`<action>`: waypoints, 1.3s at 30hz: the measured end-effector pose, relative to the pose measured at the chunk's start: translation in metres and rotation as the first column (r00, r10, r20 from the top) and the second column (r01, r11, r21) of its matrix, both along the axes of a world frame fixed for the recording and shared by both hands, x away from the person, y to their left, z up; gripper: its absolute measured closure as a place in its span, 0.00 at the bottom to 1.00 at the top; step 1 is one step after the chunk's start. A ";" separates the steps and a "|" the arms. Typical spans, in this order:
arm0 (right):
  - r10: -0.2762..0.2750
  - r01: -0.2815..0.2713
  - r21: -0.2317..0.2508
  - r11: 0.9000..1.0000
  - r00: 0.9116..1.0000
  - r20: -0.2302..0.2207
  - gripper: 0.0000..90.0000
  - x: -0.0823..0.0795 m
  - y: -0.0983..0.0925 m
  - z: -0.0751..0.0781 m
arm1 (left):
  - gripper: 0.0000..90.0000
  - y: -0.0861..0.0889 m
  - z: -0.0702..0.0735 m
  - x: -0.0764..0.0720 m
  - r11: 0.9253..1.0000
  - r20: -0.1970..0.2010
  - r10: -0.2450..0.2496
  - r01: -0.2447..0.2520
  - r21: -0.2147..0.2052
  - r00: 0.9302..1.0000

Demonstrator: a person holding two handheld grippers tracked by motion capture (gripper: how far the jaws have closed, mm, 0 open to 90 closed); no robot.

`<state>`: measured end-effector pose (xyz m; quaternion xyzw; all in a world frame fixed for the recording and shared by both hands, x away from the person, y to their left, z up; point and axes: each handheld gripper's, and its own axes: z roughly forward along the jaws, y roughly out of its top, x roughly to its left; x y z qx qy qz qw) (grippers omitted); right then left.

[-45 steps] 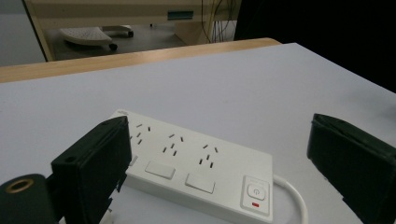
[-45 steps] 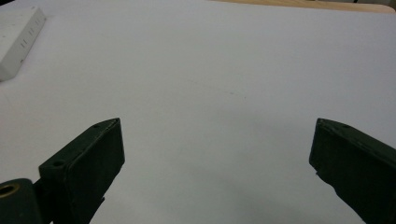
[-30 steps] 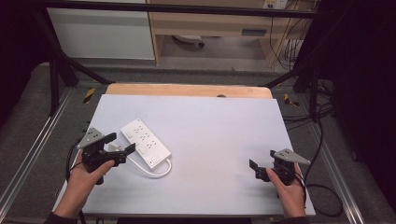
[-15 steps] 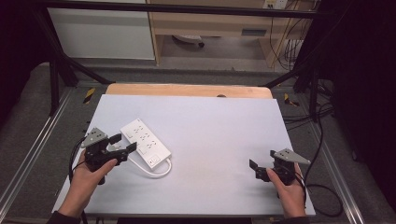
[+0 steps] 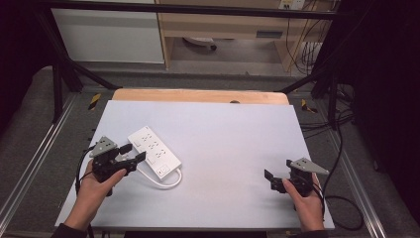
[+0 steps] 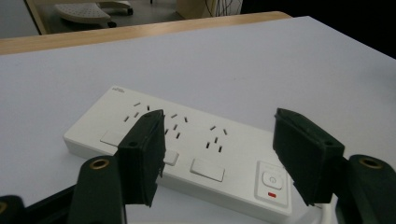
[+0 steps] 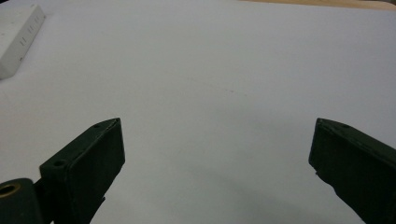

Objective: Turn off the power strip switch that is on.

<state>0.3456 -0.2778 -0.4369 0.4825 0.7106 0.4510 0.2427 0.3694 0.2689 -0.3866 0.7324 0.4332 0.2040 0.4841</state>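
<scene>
The white table [image 5: 223, 144] spreads before me, and on its left half lies the white power strip [image 5: 154, 152], set at a slant with its cord [image 5: 163, 182] curling at the near end. My left gripper [image 5: 133, 153] sits just beside it, jaws spread and empty. My right gripper [image 5: 270, 181] waits well apart near the right edge, jaws also wide over bare table.

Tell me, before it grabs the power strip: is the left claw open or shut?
Open: the left claw has its jaws wide apart, nothing between them, just short of the power strip.
</scene>
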 end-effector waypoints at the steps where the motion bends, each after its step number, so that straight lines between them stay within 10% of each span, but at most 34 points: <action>1: 0.000 0.000 0.000 1.000 1.000 -0.001 0.04 0.000 0.000 0.000 | 0.41 -0.001 -0.001 0.000 1.000 -0.002 -0.001 0.001 0.001 1.000; 39: 0.003 -0.003 -0.002 1.000 1.000 -0.002 0.05 0.000 0.000 0.000 | 0.60 -0.017 -0.019 0.019 0.998 -0.063 -0.022 0.026 0.060 0.998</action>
